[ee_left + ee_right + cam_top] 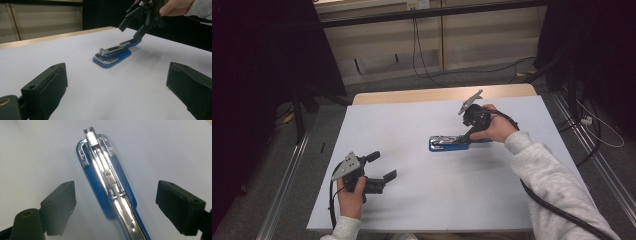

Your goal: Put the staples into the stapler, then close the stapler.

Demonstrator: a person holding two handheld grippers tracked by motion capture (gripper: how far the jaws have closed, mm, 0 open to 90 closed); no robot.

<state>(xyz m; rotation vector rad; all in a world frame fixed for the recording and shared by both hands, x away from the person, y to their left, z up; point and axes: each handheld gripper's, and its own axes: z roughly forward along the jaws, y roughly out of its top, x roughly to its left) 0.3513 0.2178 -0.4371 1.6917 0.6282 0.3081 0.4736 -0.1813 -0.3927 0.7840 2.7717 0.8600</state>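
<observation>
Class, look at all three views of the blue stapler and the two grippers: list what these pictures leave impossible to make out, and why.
- Stapler rear end: cut off by the bottom edge in the right gripper view.
- Whether the right gripper touches the stapler: in the high view the hand covers that end; the left gripper view is too distant.
- Staples in the channel: glare hides them.
- Left gripper pads: too small in the high view.

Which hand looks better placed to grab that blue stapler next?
The right. The right gripper hangs over one end of the blue stapler, its fingers open on either side of it. The left gripper, also open, sits apart near the table's front edge.
</observation>
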